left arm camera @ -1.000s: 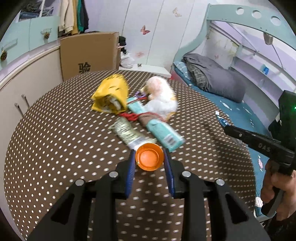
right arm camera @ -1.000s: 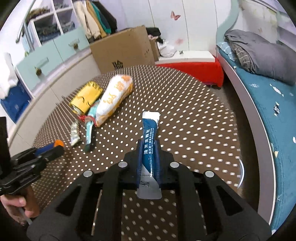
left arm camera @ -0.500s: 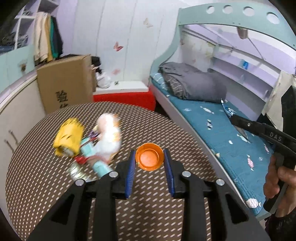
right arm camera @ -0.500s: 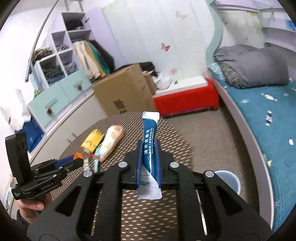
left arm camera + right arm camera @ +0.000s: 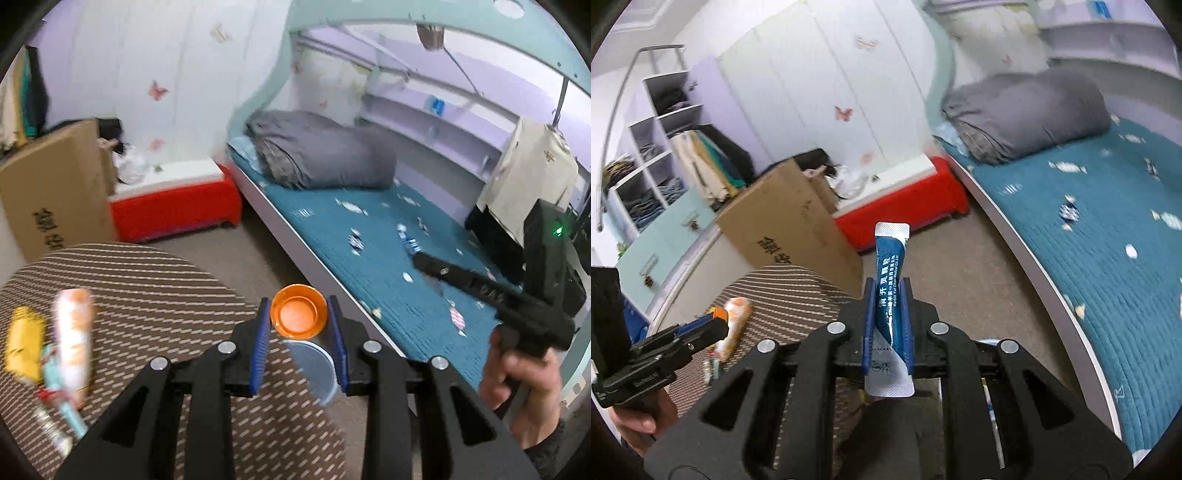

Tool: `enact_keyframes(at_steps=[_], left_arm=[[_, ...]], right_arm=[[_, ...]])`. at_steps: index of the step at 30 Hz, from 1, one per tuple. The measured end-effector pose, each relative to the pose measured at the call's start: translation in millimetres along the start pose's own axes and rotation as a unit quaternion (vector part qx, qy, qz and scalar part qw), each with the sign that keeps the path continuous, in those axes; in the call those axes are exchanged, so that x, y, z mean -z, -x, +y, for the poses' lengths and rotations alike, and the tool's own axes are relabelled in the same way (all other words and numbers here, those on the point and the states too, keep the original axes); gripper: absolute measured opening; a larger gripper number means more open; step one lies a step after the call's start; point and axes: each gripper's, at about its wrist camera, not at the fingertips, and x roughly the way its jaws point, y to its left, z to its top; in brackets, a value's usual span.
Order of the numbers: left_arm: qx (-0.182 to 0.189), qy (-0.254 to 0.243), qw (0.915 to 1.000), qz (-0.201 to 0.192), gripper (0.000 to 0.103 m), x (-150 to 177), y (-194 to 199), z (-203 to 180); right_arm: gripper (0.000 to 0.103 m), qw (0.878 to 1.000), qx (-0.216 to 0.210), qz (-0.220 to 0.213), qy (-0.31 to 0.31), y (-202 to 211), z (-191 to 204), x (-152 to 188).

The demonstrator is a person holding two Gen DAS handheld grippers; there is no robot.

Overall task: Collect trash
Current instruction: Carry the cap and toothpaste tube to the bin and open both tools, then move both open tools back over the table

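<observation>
My left gripper (image 5: 298, 314) is shut on an orange bottle cap (image 5: 298, 315), held past the table's right edge above a pale blue bin (image 5: 314, 371) on the floor. My right gripper (image 5: 888, 295) is shut on a blue and white sachet (image 5: 889, 273) that stands upright between its pads. In the left wrist view the right gripper (image 5: 417, 254) shows at the right over the bed, with a hand (image 5: 524, 391) on its handle. The left gripper (image 5: 718, 319) with its orange cap shows at the lower left of the right wrist view.
A round brown dotted table (image 5: 155, 288) at the left holds a yellow packet (image 5: 24, 343), a white-orange wrapper (image 5: 74, 332) and a teal tube (image 5: 62, 398). A bed with a teal cover (image 5: 369, 243), a red box (image 5: 173, 206) and a cardboard box (image 5: 48, 199) stand around.
Both grippers have swung right, off the table toward the floor beside the bed, each keeping its item. The bin has come into the left wrist view.
</observation>
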Motion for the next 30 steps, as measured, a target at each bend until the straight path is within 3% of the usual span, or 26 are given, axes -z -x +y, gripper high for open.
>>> enact_keyframes(at_steps=[7, 14, 18, 20, 21, 23, 24, 25, 26, 28, 30], left_arm=[[0.003, -0.047, 0.9951, 0.086, 0.029, -8.5, -98.3, -35.3], [0.0, -0.073, 0.9766, 0.203, 0.029, -0.6, -188.6, -46.0], [-0.012, -0.09, 0.9685, 0.232, 0.031, -2.3, -218.1, -48.5], [-0.027, -0.092, 0.9644, 0.246, 0.055, -5.4, -230.9, -47.3], [-0.036, -0.093, 0.963, 0.251, 0.078, -6.1, -233.5, -45.9], [-0.042, -0.084, 0.9667, 0.238, 0.084, -9.8, -230.1, -43.4], [-0.049, -0.085, 0.9685, 0.229, 0.088, -12.2, -227.2, -41.8], [-0.054, -0.083, 0.9694, 0.224, 0.09, -12.8, -224.3, -41.3], [-0.057, -0.079, 0.9706, 0.22, 0.09, -12.9, -221.1, -39.6], [-0.053, -0.071, 0.974, 0.209, 0.09, -11.1, -209.6, -37.2], [-0.053, -0.067, 0.9768, 0.196, 0.09, -10.1, -200.8, -37.1]], right_arm=[[0.013, 0.997, 0.021, 0.052, -0.055, -52.9, -57.9, 13.9], [0.013, 0.989, 0.031, 0.1, -0.107, -100.5, -96.5, 31.8], [0.013, 0.985, 0.031, 0.11, -0.132, -116.7, -113.8, 36.3], [0.016, 0.982, 0.031, 0.118, -0.143, -125.2, -121.0, 39.1], [0.016, 0.98, 0.031, 0.124, -0.149, -130.1, -124.7, 41.0], [0.018, 0.978, 0.03, 0.134, -0.159, -138.4, -132.5, 45.1], [0.026, 0.975, 0.03, 0.142, -0.167, -143.4, -137.0, 50.4], [0.061, 0.973, 0.033, 0.147, -0.174, -145.9, -140.4, 54.4], [0.077, 0.971, 0.042, 0.146, -0.183, -146.6, -145.3, 60.6], [0.078, 0.968, 0.048, 0.15, -0.196, -144.0, -149.0, 69.4], [0.089, 0.965, 0.05, 0.149, -0.21, -139.7, -152.6, 77.0]])
